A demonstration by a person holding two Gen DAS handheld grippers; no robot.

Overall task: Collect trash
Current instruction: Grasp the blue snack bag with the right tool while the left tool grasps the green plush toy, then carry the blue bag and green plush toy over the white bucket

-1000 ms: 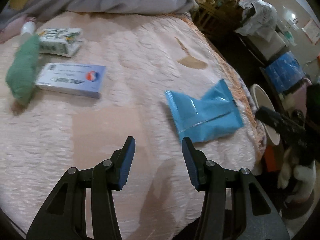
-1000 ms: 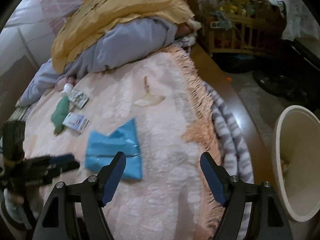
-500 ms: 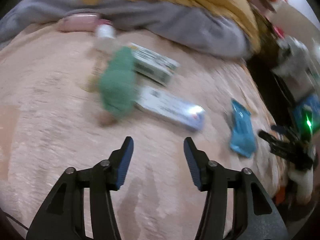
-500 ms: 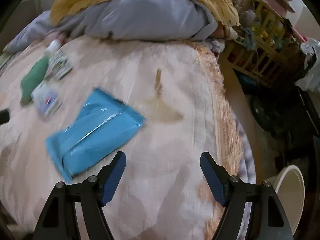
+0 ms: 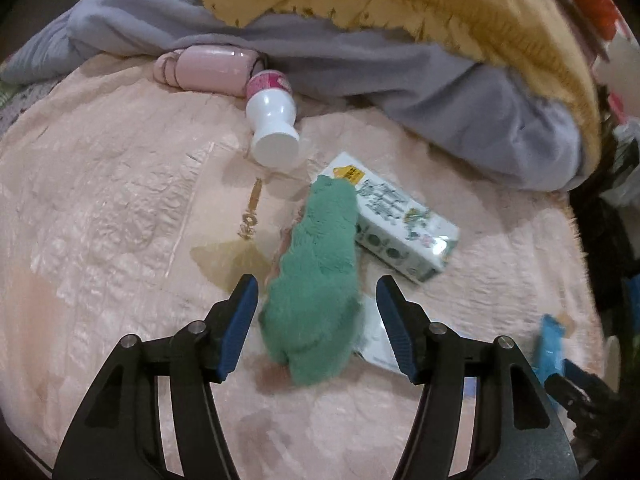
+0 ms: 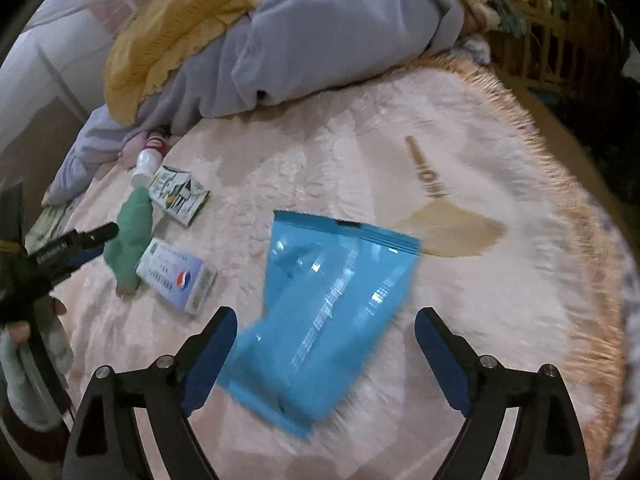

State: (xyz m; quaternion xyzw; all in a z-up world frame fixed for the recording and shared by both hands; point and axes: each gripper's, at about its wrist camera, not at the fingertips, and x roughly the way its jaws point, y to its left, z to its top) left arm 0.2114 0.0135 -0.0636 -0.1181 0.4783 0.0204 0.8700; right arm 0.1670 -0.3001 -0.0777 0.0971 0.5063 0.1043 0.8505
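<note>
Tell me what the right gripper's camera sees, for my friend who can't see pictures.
The open right gripper reaches over a shiny blue packet lying on a pink bedspread. To the left lie a fuzzy green sock, two small boxes and a white bottle.

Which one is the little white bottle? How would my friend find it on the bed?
Start at the heap of grey and yellow blankets at the far end of the pink bedspread. Just in front of it, beside a pink roll, the white bottle lies on its side. It is the only round, plain white thing there; its neighbours are a fuzzy green sock and flat printed boxes.
</note>
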